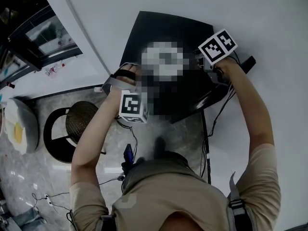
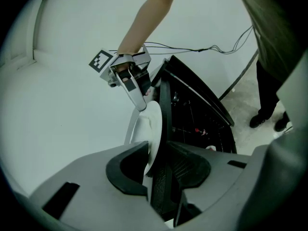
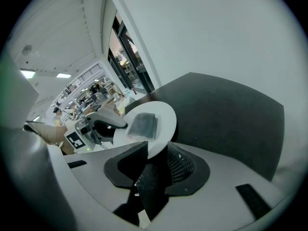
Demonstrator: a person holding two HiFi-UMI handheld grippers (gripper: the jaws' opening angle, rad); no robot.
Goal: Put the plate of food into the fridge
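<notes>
Low at the centre of the right gripper view, the right gripper point(image 3: 155, 150) is seen clamped on the near rim of the white plate point(image 3: 163, 112), on which dark wrapped food point(image 3: 143, 125) lies. The left gripper point(image 2: 153, 153) is closed on the opposite rim, viewed edge-on. In the head view the plate is masked by blur.

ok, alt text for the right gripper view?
A white plate carrying a dark packet of food is gripped by its near rim in the right tongs, with the left tongs at its far rim. Behind, a black panel lies at right below a white wall.
</notes>
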